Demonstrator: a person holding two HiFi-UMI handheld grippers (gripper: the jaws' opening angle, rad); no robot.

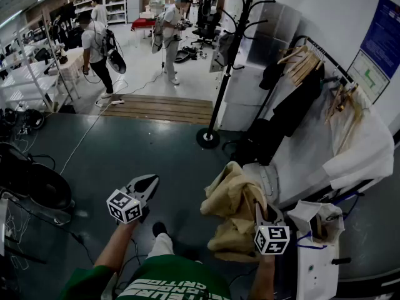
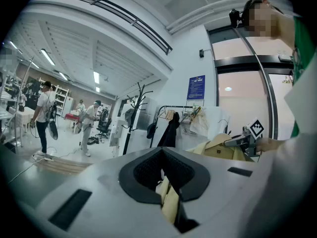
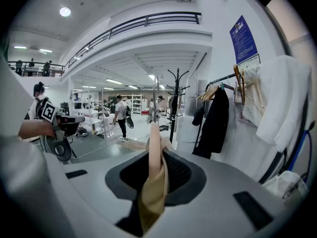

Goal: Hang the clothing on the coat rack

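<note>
Cloth (image 1: 230, 200) — tan, limp — in right claw (image 1: 258, 207)

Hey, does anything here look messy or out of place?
The tan garment hangs crumpled in a bunch from the right tongs, pinched by a fold. The coat rack stands apart from it. A white cloth is draped loosely over the clothes rail.

White lettering is printed across the green shirt (image 1: 169, 284), but it is seen upside down and cut off, so no word can be read with certainty. A blue poster (image 1: 382, 33) and a white sheet (image 1: 367, 75) with a green figure are fixed to the wall; their print is too small to read. Only black-and-white square markers are carried by the left cube (image 1: 125, 206) and the right cube (image 1: 271, 239).
</note>
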